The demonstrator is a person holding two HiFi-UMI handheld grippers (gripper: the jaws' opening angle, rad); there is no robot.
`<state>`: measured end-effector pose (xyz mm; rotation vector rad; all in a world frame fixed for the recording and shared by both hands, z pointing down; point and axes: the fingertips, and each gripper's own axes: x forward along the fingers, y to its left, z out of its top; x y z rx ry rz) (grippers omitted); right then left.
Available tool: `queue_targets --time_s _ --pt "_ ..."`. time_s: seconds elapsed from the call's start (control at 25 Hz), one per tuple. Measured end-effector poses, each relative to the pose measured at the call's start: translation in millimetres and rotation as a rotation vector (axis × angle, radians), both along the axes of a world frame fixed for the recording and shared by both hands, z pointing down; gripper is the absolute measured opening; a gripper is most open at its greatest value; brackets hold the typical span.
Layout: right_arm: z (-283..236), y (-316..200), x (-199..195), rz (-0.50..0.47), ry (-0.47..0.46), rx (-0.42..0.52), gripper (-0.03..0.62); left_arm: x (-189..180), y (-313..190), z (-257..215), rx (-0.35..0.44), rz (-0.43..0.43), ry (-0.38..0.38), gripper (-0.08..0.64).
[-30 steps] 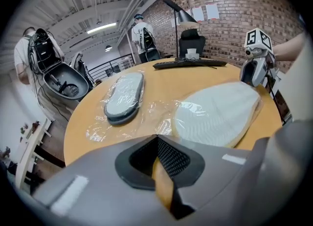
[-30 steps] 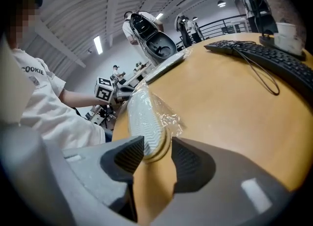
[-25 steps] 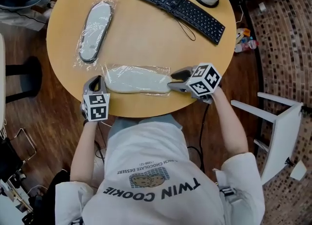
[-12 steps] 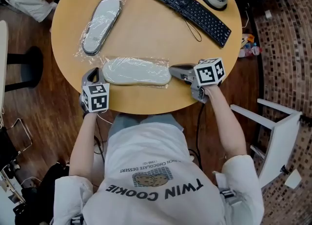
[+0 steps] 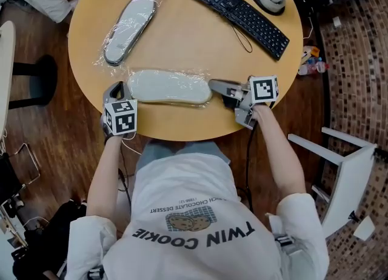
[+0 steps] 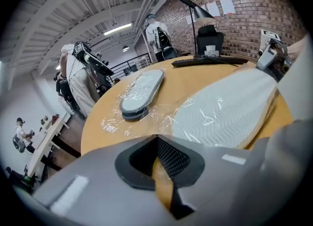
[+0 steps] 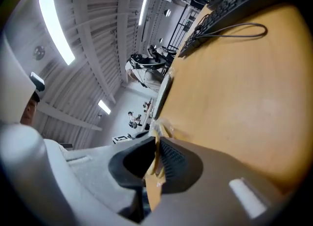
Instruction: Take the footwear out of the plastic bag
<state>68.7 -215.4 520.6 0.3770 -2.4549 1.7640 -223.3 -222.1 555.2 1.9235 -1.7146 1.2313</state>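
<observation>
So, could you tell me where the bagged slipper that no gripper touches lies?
In the head view, the untouched bagged slipper lies diagonally at the far left of the table, beyond the left gripper and the nearer bagged slipper.

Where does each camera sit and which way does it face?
Head view: on the person's head, steeply down onto the table; torso and arms show.
Left gripper view: on the left hand-held gripper, across the bagged slipper; jaws pinch the plastic bag.
Right gripper view: on the right hand-held gripper, toward the keyboard; jaws, just closing, pinch that plastic bag.
Shared: both gripper views show the keyboard.
</observation>
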Motion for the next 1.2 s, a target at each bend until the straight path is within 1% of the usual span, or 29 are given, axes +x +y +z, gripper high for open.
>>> queue_targets --time_s 0.16,0.4,0.48,0.56,0.64,0.72,0.84,1.0,1.2 --pt "-2 -1 0 0.056 -0.091 -0.066 0.021 0 2 0 0.000 -0.004 -0.001 0.005" --pt "-7 0 -3 0.044 -0.101 -0.060 0.021 0 1 0 0.004 -0.005 -0.005 0.003" --pt "-7 -1 -4 0.035 -0.081 -0.035 0.021 1 1 0 0.006 -0.006 -0.006 0.003" --pt "-4 -1 -4 0.022 -0.040 -0.014 0.022 1 1 1 0.008 -0.009 -0.005 0.003" --pt "0 -1 -4 0.015 -0.004 -0.012 0.021 1 1 1 0.009 -0.008 -0.005 0.003" --pt "0 -1 -2 0.016 0.012 -0.010 0.020 0 1 1 0.009 -0.007 -0.006 0.003" --pt "0 -2 8 0.033 0.007 -0.030 0.018 -2 1 0 0.015 -0.011 -0.002 0.003" --pt "1 5 10 0.008 -0.021 -0.053 0.018 -3 1 1 0.006 -0.014 0.006 0.004" --pt "10 9 24 0.027 -0.013 -0.077 0.018 -2 1 1 0.009 -0.030 0.014 0.003"
